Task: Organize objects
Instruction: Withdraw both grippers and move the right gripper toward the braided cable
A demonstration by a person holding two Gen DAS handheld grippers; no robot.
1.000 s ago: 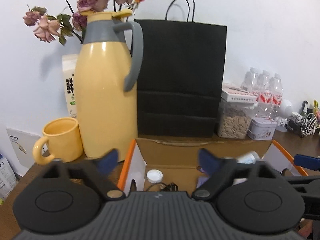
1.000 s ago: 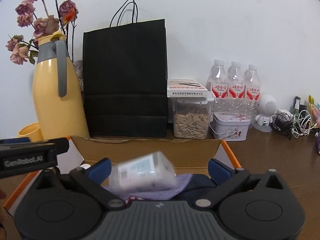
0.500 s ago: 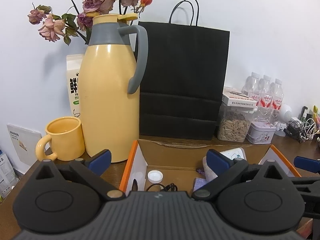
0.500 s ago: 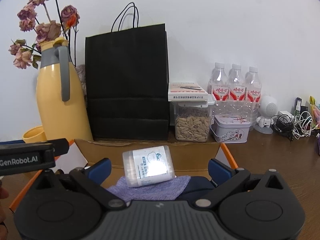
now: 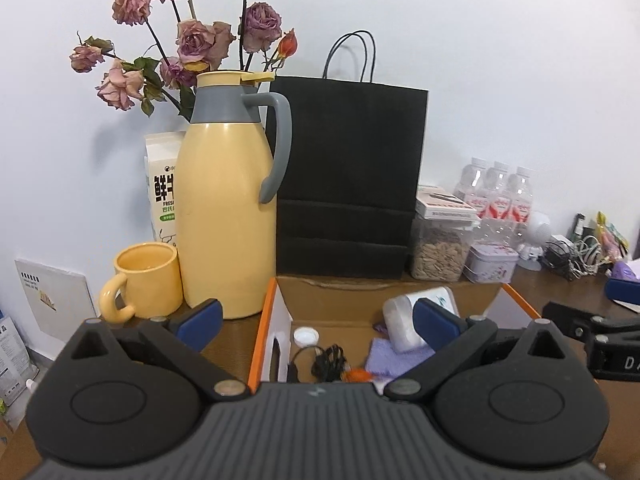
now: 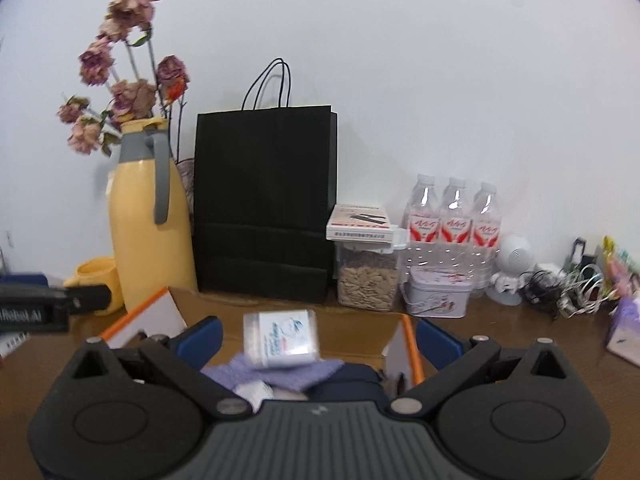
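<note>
Ahead of you, the black paper bag [image 5: 348, 176] and yellow thermos [image 5: 226, 216] stand against the wall behind the open cardboard box [image 5: 384, 300]. Inside that box, the purple cloth [image 6: 276, 372] lies with the clear plastic container [image 6: 282, 338] resting on top of it. Your right gripper [image 6: 318, 340] is spread wide and empty; the container sits in the box beyond and between its blue fingertips, touching neither. Your left gripper [image 5: 316, 320] is equally wide and holds nothing, with a black cable [image 5: 326, 362] and a white cap [image 5: 306, 336] on the box floor between its fingertips.
</note>
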